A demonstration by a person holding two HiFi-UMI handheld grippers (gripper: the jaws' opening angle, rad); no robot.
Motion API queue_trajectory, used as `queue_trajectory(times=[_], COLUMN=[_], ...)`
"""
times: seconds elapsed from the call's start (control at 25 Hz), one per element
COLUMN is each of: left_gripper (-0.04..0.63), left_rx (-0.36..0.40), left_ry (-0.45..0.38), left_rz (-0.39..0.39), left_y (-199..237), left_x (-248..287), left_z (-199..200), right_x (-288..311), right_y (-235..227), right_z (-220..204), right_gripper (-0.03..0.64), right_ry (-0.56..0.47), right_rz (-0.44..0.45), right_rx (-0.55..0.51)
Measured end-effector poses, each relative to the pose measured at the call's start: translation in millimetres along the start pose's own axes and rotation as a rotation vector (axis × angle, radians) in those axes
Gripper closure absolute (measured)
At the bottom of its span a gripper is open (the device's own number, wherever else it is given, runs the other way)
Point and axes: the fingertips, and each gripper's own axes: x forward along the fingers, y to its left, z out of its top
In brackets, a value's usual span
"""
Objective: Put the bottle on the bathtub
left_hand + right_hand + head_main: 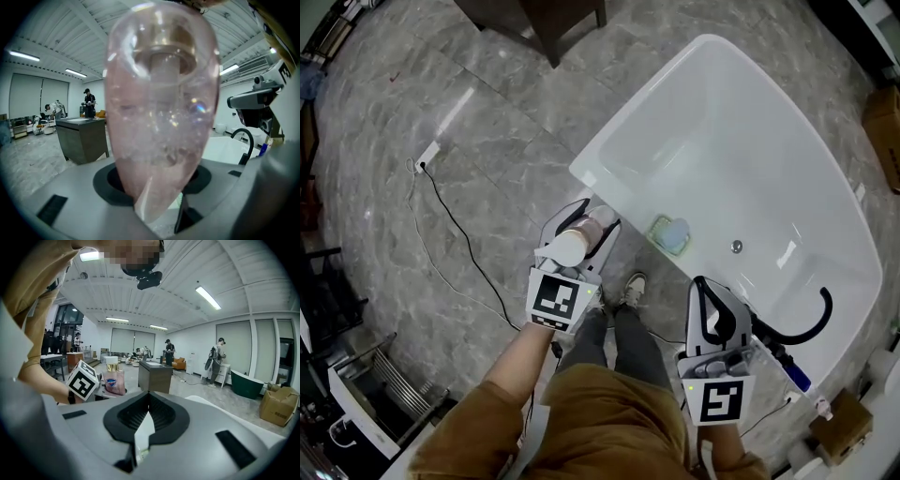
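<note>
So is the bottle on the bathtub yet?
Not yet. Done: the pink bottle has been picked up, and the left gripper has its fingers clamped on it. In hand: the bottle is held up beside the near corner of the bathtub, not touching the rim. Left: move it over the rim, set it down and let go. The right gripper is shut and holds nothing.

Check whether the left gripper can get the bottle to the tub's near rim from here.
Probably yes. The left gripper, shut on the bottle, hangs right at the bathtub rim with nothing between. A greenish item sits on the rim to its right, but the stretch beside it is bare.
</note>
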Motion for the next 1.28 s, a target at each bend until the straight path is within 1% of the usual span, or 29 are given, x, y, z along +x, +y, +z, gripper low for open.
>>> queue_trajectory(times=[0.16,0.4,0.6,0.84,1.28], left_gripper=[0.356,0.356,0.356,0.356,0.356], left_rx=[0.002,-0.01,-0.007,-0.003,0.001], left_ry=[0.011,0.038,0.048,0.067,0.096], left_rz=[0.005,0.01,0.006,-0.001,-0.007], left_y=[7.4,10.4,12.2,20.6,22.0], left_x=[17.8,41.2,60.4,82.4,113.1], left_z=[-21.4,-51.1,-68.9,-94.8,-132.4], right_x=[12.5,23.0,30.7,46.9,62.3], right_y=[4.4,3.5,2.4,4.8,-1.3], right_z=[-20.1,-38.9,-50.6,-71.0,-92.5], right_gripper=[0.611,0.611,0.611,0.611,0.611], right_ry=[0.029,0.045,0.054,0.088,0.113], right_rz=[0.015,0.025,0.033,0.052,0.05], right_rx=[-0.003,0.004,0.013,0.015,0.021])
